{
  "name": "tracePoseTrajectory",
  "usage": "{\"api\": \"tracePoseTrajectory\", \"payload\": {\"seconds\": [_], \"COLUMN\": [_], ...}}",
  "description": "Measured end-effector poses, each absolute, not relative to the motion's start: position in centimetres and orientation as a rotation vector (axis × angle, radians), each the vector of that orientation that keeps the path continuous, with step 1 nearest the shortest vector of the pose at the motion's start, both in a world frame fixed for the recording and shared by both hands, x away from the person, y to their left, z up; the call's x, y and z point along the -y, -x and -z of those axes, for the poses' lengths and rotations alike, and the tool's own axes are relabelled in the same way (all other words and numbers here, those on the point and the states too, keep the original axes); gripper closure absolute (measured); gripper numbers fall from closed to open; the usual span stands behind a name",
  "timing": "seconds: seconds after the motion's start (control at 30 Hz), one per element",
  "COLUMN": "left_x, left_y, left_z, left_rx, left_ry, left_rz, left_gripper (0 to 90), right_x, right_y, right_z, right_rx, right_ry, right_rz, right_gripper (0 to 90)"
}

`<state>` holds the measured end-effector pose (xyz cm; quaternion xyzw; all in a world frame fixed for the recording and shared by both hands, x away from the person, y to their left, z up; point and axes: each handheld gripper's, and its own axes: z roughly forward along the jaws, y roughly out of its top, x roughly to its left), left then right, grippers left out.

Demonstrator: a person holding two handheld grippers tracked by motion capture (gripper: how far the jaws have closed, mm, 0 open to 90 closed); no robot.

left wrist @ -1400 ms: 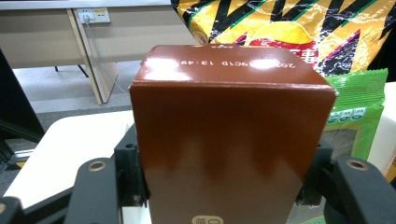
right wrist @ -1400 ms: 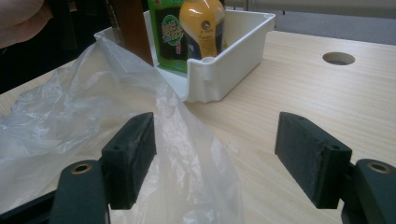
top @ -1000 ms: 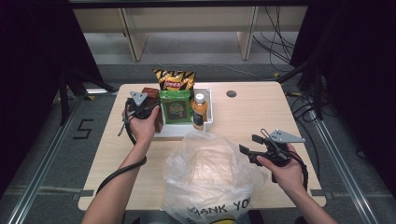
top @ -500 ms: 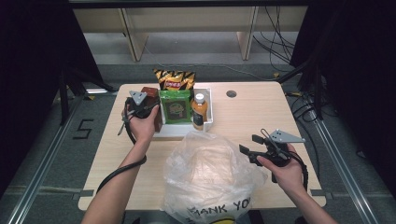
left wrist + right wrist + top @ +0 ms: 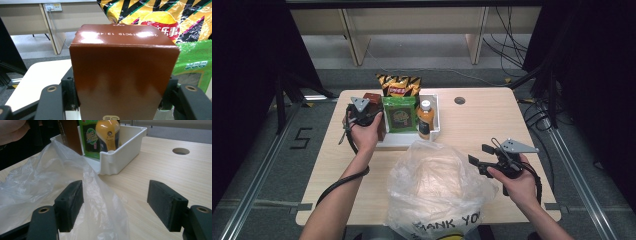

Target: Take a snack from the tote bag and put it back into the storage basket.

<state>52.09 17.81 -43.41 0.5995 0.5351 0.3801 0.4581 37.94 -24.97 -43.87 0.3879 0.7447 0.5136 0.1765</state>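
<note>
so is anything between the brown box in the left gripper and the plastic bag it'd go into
Nothing solid shows in between. The left gripper clamps the brown box at the white tray's left end; the plastic bag lies just in front. The tray's near rim is the one thing to lift over.

Glossy brown cardboard box; thin, crinkled, translucent plastic bag; smooth, moulded white plastic tray; matt, pale wood-grain counter; shiny yellow foil crisp packet.
</note>
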Motion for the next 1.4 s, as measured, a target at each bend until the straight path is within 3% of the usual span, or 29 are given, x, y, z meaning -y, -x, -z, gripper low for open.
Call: {"api": "tracePoseTrajectory", "payload": {"seconds": [1.0,1.4], "left_x": [-17.31,-17.53], "left_y": [-51.44,-51.50], "left_z": [43.22,43.51], "left_rx": [-1.352,-1.354], "left_ry": [-1.476,-1.488], "left_rz": [-0.908,-0.838], "left_gripper": [35.8,24.5], "right_x": [24.72,24.70], "right_y": [-37.79,-37.81], "right_z": [43.81,43.81], "right_rx": [-2.106,-2.108], "right_ry": [-1.120,-1.113], "right_rz": [-1.467,-1.466], "right_gripper": [29.7,29.7]}}
